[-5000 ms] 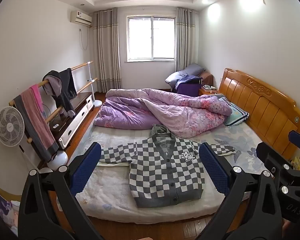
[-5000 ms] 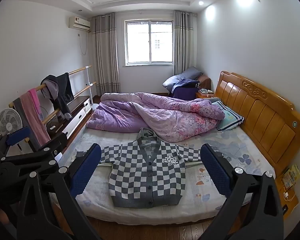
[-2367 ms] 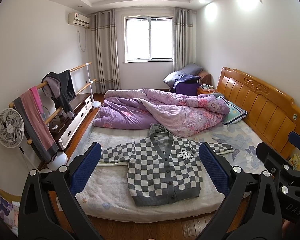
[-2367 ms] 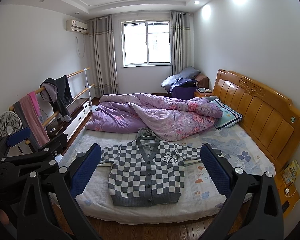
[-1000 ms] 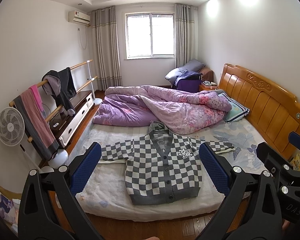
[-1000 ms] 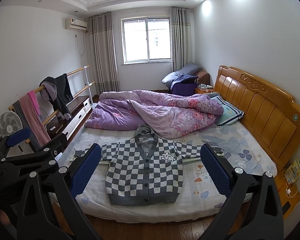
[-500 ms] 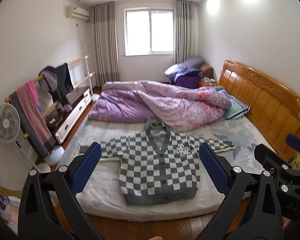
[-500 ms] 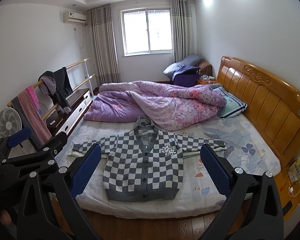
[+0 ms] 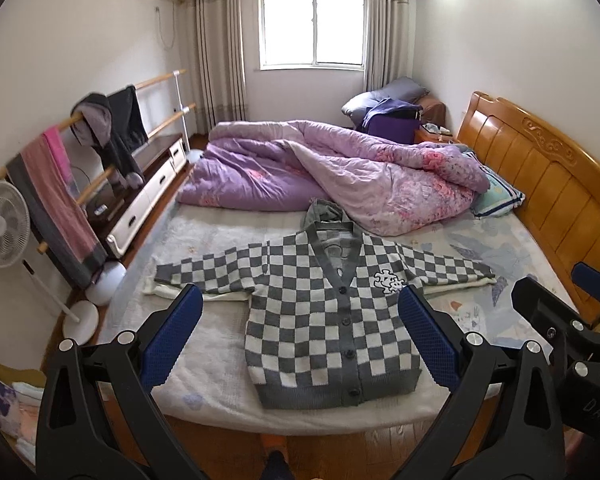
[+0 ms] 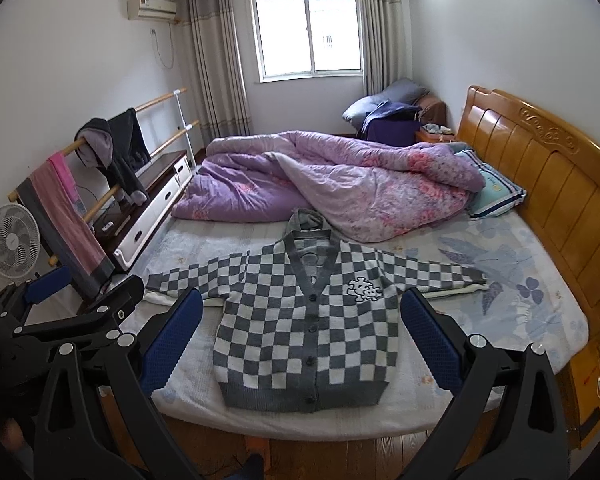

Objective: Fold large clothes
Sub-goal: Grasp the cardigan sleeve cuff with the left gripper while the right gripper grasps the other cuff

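A grey-and-white checkered cardigan (image 9: pixel 324 312) lies flat, face up, sleeves spread wide, on the near part of the bed; it also shows in the right wrist view (image 10: pixel 304 332). My left gripper (image 9: pixel 300 336) is open and empty, held in the air short of the bed's near edge. My right gripper (image 10: pixel 300 336) is open and empty too, at about the same distance. The right gripper shows at the right edge of the left wrist view (image 9: pixel 572 320), and the left gripper at the left edge of the right wrist view (image 10: pixel 60 308).
A bunched purple quilt (image 9: pixel 332 176) covers the far half of the bed. A wooden headboard (image 9: pixel 548 188) stands at the right. A rail with hung clothes (image 9: pixel 60 184), a fan (image 9: pixel 0 224) and a low cabinet (image 9: pixel 148 192) line the left wall.
Both grippers have moved closer to the bed and tilted downward; the cardigan now looks larger and lower in both views. The cardigan itself has not moved.
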A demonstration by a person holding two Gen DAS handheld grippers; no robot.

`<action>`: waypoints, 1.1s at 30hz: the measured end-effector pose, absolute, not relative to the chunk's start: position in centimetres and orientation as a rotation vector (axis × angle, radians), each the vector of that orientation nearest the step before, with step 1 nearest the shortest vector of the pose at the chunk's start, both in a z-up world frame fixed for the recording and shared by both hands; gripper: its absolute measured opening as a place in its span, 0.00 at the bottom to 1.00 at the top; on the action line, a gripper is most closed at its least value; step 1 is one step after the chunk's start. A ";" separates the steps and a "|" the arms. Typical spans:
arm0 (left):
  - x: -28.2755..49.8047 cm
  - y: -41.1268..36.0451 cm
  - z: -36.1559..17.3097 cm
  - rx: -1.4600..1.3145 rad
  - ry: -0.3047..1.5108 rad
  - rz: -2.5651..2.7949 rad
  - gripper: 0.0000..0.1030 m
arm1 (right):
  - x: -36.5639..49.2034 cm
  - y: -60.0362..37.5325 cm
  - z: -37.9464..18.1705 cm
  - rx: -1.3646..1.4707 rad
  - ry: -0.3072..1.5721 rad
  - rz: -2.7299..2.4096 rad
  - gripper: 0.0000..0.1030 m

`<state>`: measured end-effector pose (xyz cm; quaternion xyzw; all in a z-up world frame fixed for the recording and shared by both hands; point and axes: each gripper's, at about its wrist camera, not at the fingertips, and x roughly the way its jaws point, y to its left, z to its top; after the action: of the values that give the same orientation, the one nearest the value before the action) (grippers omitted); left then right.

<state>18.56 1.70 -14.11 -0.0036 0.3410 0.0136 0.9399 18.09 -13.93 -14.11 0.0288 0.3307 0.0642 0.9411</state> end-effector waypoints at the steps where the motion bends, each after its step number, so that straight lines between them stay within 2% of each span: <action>1: 20.4 2.6 -15.1 -0.019 0.707 0.018 0.95 | 19.9 -13.1 -14.9 0.053 0.681 0.128 0.93; 6: 29.5 7.7 -19.4 -0.067 0.789 -0.045 0.95 | 28.3 -9.0 -18.5 0.038 0.733 0.116 0.93; 14: 45.2 18.9 -28.2 -0.254 1.022 -0.101 0.95 | 42.0 -1.9 -24.5 0.037 0.837 0.113 0.93; 24: 53.0 34.4 -39.8 -0.446 1.085 0.201 0.95 | 54.4 2.6 -34.1 0.040 0.965 0.169 0.92; 26: 54.0 37.6 -42.8 -0.503 1.087 0.258 0.95 | 56.9 3.2 -36.8 0.055 0.998 0.197 0.86; 27: 54.2 39.0 -44.2 -0.534 1.088 0.279 0.95 | 58.0 3.4 -38.2 0.050 1.017 0.207 0.77; 33: 55.4 48.3 -53.9 -0.737 1.087 0.509 0.95 | 63.3 5.2 -47.2 0.032 1.159 0.275 0.48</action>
<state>55.44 48.25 -53.86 -0.3389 0.4998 0.2338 0.7620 63.26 5.17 -47.19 0.0150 0.5457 0.1297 0.8277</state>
